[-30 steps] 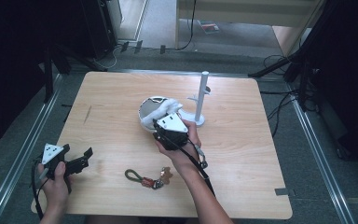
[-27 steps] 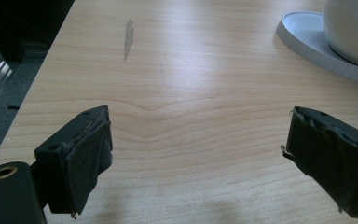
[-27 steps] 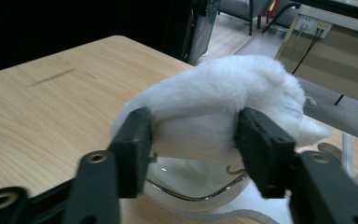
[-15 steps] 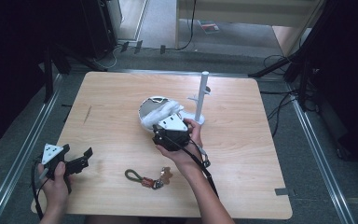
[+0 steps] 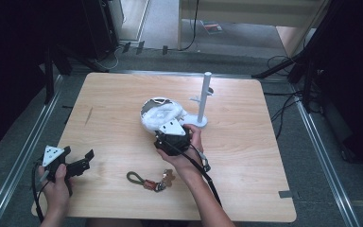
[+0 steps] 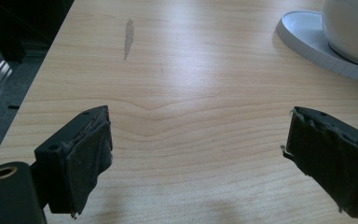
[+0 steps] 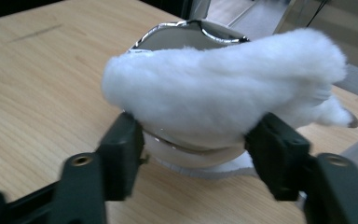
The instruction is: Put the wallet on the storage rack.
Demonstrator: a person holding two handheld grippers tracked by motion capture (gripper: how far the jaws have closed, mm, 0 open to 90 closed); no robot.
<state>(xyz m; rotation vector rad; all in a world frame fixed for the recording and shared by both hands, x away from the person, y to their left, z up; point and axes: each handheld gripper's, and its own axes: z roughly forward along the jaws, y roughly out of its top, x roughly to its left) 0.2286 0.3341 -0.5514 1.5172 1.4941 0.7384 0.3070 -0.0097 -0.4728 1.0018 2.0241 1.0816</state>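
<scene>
right tool (image 7: 193,140) sits at the fluffy white cotton wad (image 7: 223,86), which lies on top of a white bowl with a shiny metal rim (image 7: 186,28). its jaws stand part open on either side of the wad's lower edge and have just been closing; can't tell if the pads press it. white post stand (image 5: 202,101) stands just beyond. left tool (image 6: 196,154) is wide open, nothing between the jaws, over bare wooden surface (image 6: 182,70). braided cord keychain (image 5: 151,180) lies behind the right tool.
</scene>
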